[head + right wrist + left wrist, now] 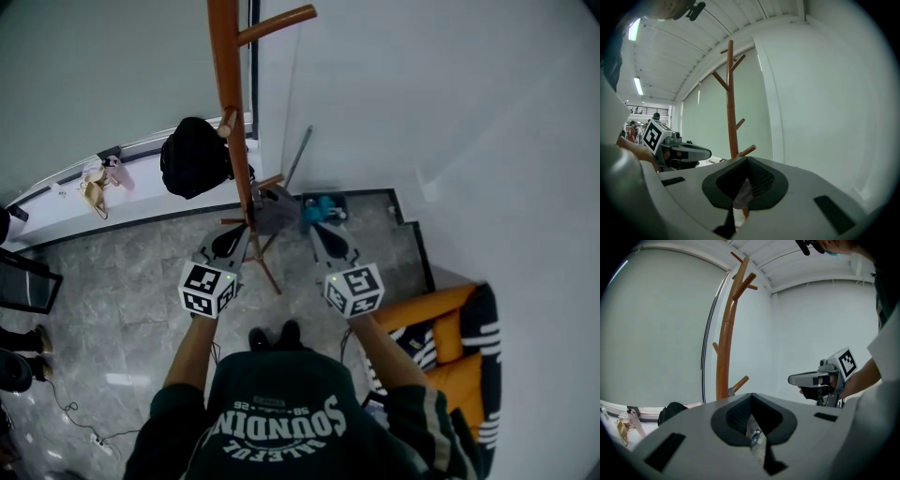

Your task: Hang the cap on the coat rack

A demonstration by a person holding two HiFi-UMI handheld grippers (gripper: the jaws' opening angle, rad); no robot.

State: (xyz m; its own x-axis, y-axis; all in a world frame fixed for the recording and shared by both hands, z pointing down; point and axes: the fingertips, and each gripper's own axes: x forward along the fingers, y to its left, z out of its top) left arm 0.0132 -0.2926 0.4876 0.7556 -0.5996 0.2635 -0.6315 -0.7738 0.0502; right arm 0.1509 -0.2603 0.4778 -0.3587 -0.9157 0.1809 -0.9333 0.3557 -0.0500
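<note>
The coat rack (225, 84), an orange-brown wooden pole with stubby pegs, stands in the corner of the room at the person's 12 o'clock. The grey cap (275, 211) sits low against the pole. It is just under a short lower peg (272, 180) and right between the tips of the two grippers.

The left gripper (246, 230) comes at the cap from 7 o'clock. Its own view shows the jaws pressed together with only a thin strip of speckled grey cloth in the slit. The right gripper (314, 228) comes in from 5 o'clock. Its jaws are likewise squeezed tight, with a pale fold of fabric caught in the narrow gap. Both pinch the cap by its edges.

At the cap's 10 o'clock a black bundle (192, 157) hangs from a higher peg, touching the pole. What the bundle is cannot be told from these views. A teal object (321, 208) lies just past the right gripper's tip, at the cap's 3 o'clock. An orange chair (441, 319) stands on the grey marble floor (122, 309) at the person's 4 o'clock, well apart from the rack.
</note>
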